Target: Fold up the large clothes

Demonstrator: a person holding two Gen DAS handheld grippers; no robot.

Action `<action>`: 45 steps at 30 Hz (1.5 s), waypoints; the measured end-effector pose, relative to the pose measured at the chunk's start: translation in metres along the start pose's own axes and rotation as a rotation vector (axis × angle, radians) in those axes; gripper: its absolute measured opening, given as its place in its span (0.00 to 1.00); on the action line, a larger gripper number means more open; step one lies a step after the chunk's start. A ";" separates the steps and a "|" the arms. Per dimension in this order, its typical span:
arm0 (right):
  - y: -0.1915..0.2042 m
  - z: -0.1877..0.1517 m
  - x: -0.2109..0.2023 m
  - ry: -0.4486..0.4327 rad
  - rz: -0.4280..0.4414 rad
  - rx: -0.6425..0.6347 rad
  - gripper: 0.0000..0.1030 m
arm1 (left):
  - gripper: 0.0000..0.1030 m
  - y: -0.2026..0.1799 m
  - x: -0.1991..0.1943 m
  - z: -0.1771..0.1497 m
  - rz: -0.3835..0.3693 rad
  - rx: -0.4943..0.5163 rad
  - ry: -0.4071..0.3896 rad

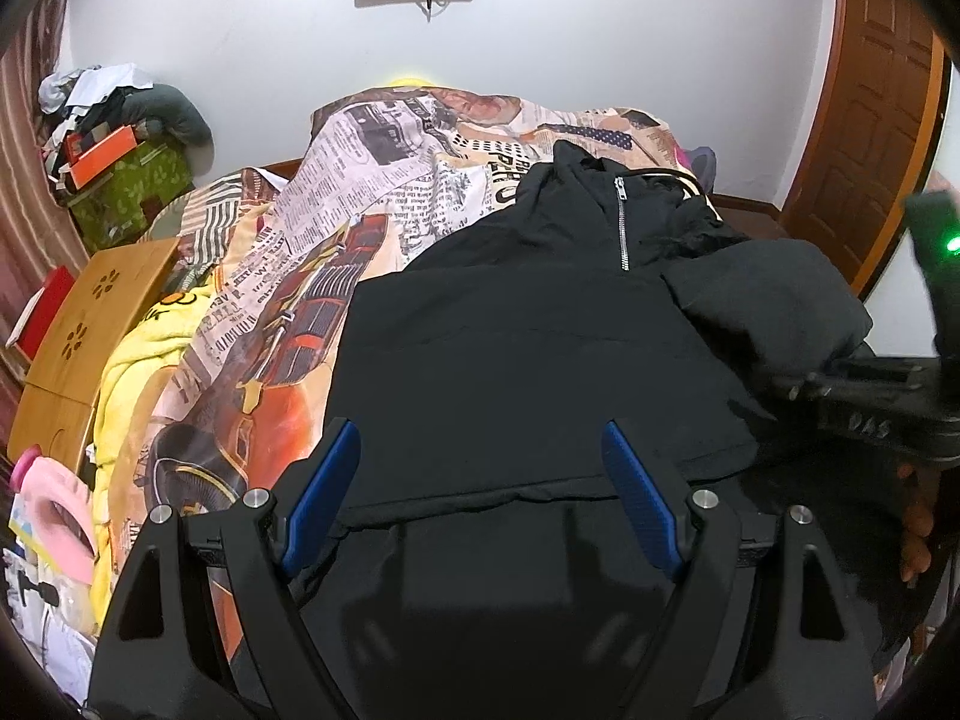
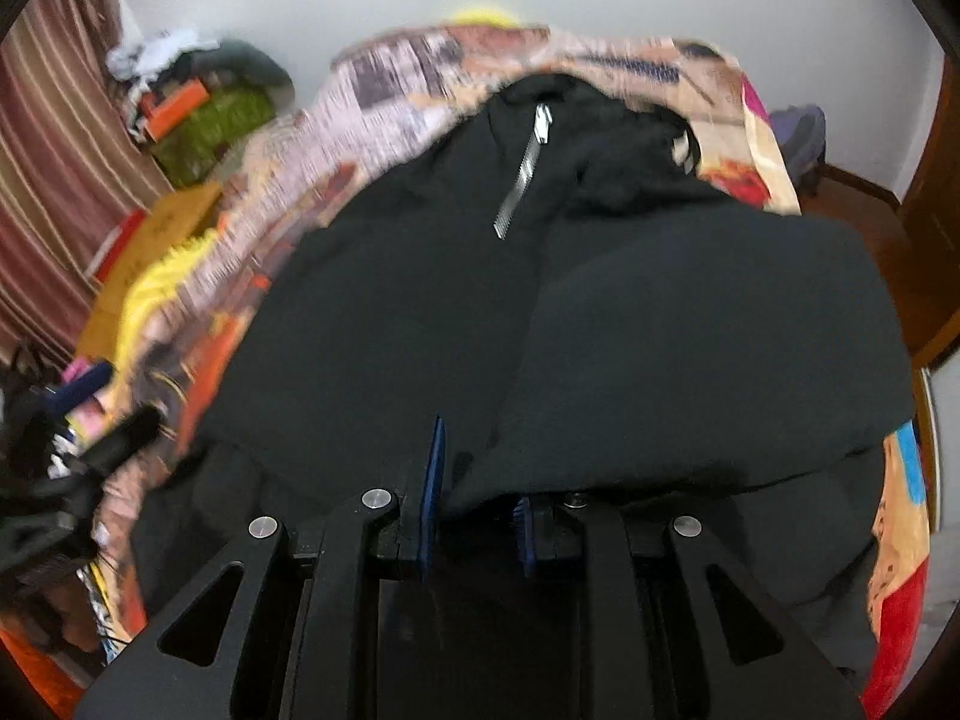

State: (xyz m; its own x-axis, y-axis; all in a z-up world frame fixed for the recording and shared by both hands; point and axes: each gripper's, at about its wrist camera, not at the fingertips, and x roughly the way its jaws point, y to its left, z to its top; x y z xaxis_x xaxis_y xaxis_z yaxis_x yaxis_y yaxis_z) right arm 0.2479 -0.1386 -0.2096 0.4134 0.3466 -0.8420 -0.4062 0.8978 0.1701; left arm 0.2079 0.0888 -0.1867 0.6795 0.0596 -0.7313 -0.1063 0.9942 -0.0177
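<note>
Right tongs (image 2: 474, 498) pinch black jacket (image 2: 420, 300); left tongs (image 1: 480, 480) spread

Black jacket (image 1: 510, 324), silver zipper (image 1: 623, 222). Bedcover (image 1: 360, 192): newsprint and orange car print. Yellow blanket (image 1: 144, 354). Blue gripper pads (image 1: 636, 498).

The right gripper (image 2: 474, 480) pinches a fold of the black zip-neck jacket (image 2: 420, 312), its blue pads (image 2: 433, 480) close together. The jacket lies on a newspaper-print bedspread (image 2: 384, 96); the frame is motion-blurred.

left gripper (image 1: 480, 450) spread wide — right gripper (image 2: 474, 480) clamped on fabric
</note>
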 end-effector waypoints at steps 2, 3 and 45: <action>-0.005 -0.003 0.003 0.053 0.005 0.012 0.21 | 0.80 -0.003 -0.001 0.001 0.000 0.011 -0.001; -0.009 -0.003 -0.001 0.060 0.016 0.016 0.22 | 0.80 -0.005 -0.001 0.001 -0.001 0.018 -0.002; -0.139 -0.077 -0.083 -0.091 -0.243 0.239 0.52 | 0.86 -0.237 0.088 0.049 -0.250 0.480 0.101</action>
State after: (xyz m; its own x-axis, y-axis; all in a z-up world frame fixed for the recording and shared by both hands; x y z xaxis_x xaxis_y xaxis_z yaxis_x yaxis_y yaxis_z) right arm 0.2072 -0.3131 -0.2032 0.5497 0.1282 -0.8255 -0.0891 0.9915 0.0947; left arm 0.3283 -0.1374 -0.2131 0.5658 -0.1689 -0.8071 0.4087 0.9075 0.0966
